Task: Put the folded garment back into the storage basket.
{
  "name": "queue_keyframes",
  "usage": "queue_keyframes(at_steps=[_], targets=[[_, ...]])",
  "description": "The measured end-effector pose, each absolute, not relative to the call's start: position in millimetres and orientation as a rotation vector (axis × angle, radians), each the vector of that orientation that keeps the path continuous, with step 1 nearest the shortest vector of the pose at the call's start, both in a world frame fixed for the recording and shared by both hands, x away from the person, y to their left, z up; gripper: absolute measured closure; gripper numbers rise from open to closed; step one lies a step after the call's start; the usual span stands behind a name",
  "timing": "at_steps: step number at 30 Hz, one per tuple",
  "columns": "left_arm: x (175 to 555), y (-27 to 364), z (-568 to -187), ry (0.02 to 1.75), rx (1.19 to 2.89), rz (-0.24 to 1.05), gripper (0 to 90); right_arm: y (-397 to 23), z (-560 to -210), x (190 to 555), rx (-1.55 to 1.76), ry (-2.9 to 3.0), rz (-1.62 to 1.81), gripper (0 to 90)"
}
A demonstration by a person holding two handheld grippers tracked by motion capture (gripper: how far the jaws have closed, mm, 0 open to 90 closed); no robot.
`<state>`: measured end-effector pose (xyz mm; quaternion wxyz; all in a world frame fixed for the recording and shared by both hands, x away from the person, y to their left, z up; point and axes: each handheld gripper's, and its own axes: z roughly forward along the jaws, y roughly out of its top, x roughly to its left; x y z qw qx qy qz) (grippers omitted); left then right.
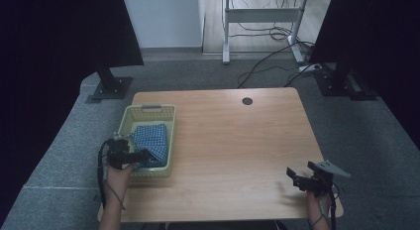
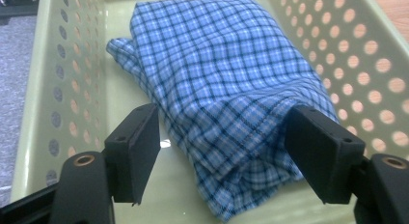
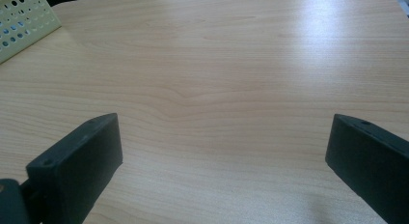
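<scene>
A folded blue checked cloth (image 1: 151,138) (image 2: 226,79) lies inside a pale green perforated basket (image 1: 148,109) (image 2: 62,89) at the table's left. My left gripper (image 1: 141,155) (image 2: 224,137) reaches into the basket's near end, open, its jaws standing on either side of the cloth's near fold. The left pad is clear of the fabric and the right pad is at its edge. My right gripper (image 1: 302,176) (image 3: 226,147) hovers open over bare wood near the table's front right corner, with nothing between its jaws.
The wooden table (image 1: 237,136) (image 3: 217,64) has a round cable hole (image 1: 247,101) near its far edge. A corner of the basket (image 3: 21,16) shows at the upper left of the right gripper view. Black stands and floor cables lie beyond the table.
</scene>
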<state>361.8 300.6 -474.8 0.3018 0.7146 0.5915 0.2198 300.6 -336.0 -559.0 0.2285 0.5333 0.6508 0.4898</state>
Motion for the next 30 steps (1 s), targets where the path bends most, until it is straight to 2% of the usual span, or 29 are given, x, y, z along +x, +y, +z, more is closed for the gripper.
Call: queue_keyframes(at_steps=[8, 11, 20, 30], targets=[[349, 306, -465, 1.529, 1.842, 0.565, 14.6, -336, -559, 301, 1.469, 1.795, 1.346, 0.0], [335, 301, -455, 1.428, 1.801, 0.582, 10.9, -336, -559, 301, 1.469, 1.797, 1.342, 0.0], [305, 297, -441, 1.29, 1.642, 0.646, 8.0, -336, -559, 301, 1.471, 1.794, 1.344, 0.0], [279, 298, -446, 1.185, 1.576, 0.602, 8.5, -336, -559, 301, 1.47, 1.795, 1.344, 0.0]])
